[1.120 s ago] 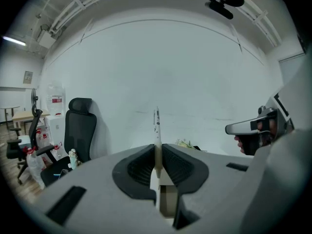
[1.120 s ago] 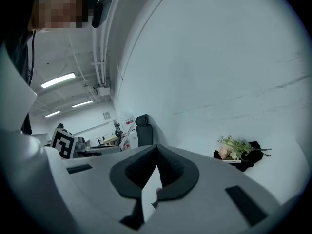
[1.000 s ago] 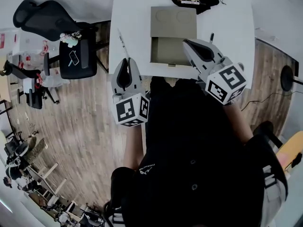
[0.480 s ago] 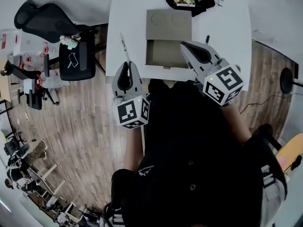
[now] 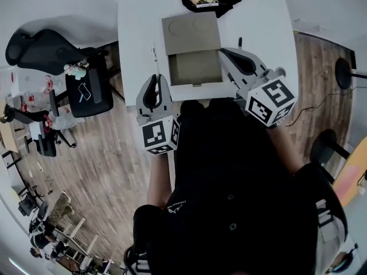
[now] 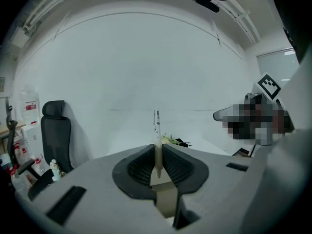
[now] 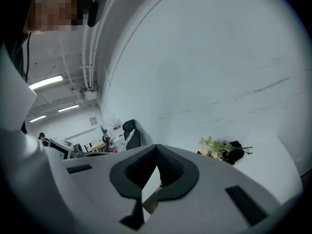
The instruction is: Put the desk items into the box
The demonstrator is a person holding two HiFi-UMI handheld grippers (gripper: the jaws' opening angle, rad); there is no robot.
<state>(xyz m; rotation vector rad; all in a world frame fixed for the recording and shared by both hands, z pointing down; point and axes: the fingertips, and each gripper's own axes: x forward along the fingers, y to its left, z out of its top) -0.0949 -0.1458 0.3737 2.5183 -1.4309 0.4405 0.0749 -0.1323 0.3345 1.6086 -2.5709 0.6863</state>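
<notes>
**Pen closing in on the box**

My left gripper is clamped on the white pen, which has drifted nearer the open box over the last second but is not yet past its left wall, so I judge the drop still to come. My right gripper, jaws pressed together on nothing, hovers at the box's right edge.
</notes>
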